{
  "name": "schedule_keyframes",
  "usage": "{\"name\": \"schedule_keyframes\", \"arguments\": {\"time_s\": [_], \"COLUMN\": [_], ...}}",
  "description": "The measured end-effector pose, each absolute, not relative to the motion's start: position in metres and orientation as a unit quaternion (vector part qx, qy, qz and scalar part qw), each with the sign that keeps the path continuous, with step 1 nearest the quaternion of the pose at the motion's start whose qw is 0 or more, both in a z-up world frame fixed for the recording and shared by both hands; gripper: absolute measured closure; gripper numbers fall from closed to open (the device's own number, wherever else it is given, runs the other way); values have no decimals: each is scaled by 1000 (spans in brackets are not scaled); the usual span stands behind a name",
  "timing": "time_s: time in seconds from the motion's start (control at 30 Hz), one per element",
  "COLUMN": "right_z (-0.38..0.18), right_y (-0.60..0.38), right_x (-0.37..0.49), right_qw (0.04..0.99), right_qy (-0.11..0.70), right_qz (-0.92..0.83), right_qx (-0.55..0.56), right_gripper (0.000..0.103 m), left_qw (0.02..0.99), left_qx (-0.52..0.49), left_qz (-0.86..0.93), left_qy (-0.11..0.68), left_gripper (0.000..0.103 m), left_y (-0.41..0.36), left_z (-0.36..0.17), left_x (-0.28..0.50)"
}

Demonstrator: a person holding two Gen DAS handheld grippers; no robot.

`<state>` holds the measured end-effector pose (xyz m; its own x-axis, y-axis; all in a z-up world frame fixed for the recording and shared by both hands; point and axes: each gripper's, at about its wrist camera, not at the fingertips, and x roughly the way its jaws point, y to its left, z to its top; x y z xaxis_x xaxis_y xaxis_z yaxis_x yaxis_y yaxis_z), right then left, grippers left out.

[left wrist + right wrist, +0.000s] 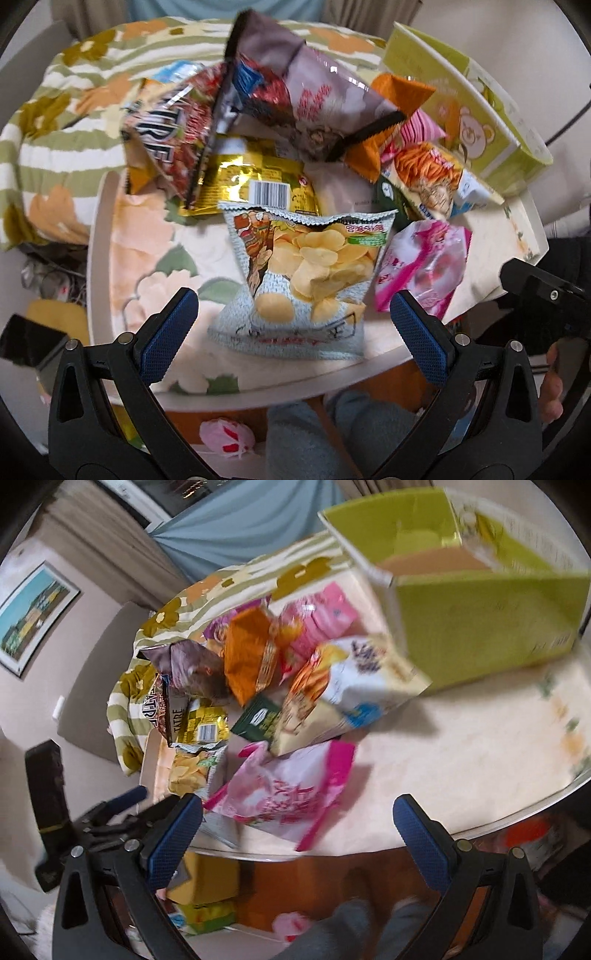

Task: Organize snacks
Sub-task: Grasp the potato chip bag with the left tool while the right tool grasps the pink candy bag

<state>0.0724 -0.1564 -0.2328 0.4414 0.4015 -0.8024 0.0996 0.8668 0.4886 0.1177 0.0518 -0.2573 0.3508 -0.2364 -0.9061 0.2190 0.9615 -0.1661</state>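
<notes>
A heap of snack bags lies on a round table (155, 258). In the left wrist view a pale blue potato chip bag (306, 277) lies nearest, just ahead of my open, empty left gripper (293, 317). A pink bag (424, 269) lies to its right, a gold bag (255, 181) behind it. In the right wrist view my open, empty right gripper (297, 823) hovers at the table edge just before the pink bag (291, 786). The chip bag (195, 768) is to its left. A green cardboard box (480, 620) stands open at the back right.
More bags are piled behind: a grey-brown one (314, 96), an orange one (388, 118), a red-black one (177, 133), a white one (365, 675). The green box (472, 114) has a bear print. A flowered cushion (74, 110) lies beyond the table. My left gripper (110, 812) shows at the right view's lower left.
</notes>
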Motion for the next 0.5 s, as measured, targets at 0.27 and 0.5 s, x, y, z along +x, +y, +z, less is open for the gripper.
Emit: {"name": "schedule_keyframes", "arguments": {"time_s": [0.27,0.5], "right_z": [-260,-273], "right_y": [-140,-133], "right_x": [93,102], "right_qw": [790,784], "right_qy": [541,552], "right_qz": [72,56], "right_qx": [278,277], "right_gripper": [0,0], "left_qw": [795,785], "left_qx": [-2,15], "left_qz": [-187,-203], "left_qy": [577,585], "left_gripper": [19,31], "left_y": [47,47], "left_z": [-285,-296], "left_x": [140,145]}}
